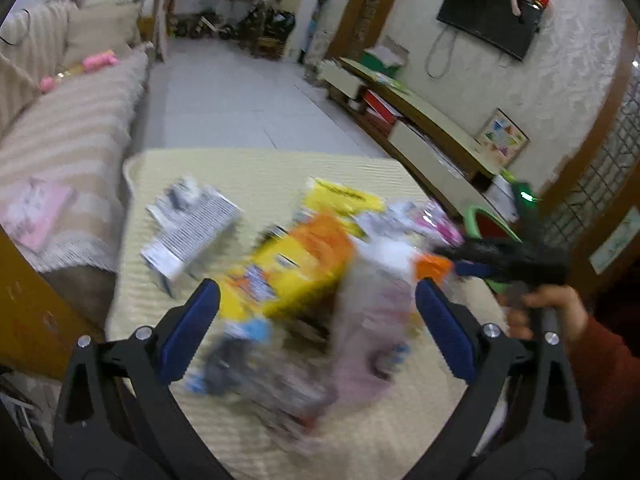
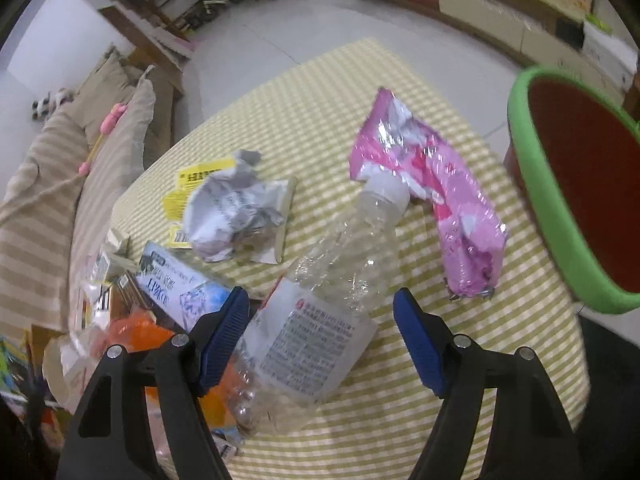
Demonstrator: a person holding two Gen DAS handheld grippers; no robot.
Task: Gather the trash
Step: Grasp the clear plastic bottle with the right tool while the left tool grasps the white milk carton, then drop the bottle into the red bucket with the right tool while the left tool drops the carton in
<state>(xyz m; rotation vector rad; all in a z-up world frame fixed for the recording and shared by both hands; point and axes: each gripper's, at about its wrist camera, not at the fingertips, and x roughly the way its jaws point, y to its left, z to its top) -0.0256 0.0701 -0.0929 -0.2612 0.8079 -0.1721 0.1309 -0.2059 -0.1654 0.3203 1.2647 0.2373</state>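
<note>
Straddling crushed clear bottle [image 2: 320,312] mid-tabletop [image 2: 500,360], right claw [image 2: 320,332] part-open, pads not pressing it | left claw [image 1: 316,328] wide over blurred wrappers, holding nothing | green-rimmed bin [image 2: 532,184] waits at tabletop's right edge, likely for drops

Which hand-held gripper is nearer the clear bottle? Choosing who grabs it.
Right. The right hand-held gripper straddles the bottle; the left hand-held gripper hovers over blurred wrappers beside it.

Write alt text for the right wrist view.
The open right gripper straddles a crushed clear plastic bottle lying on a yellow-checked tablecloth. Beyond it lie a pink wrapper and crumpled paper; a green-rimmed bin stands at right.
</note>
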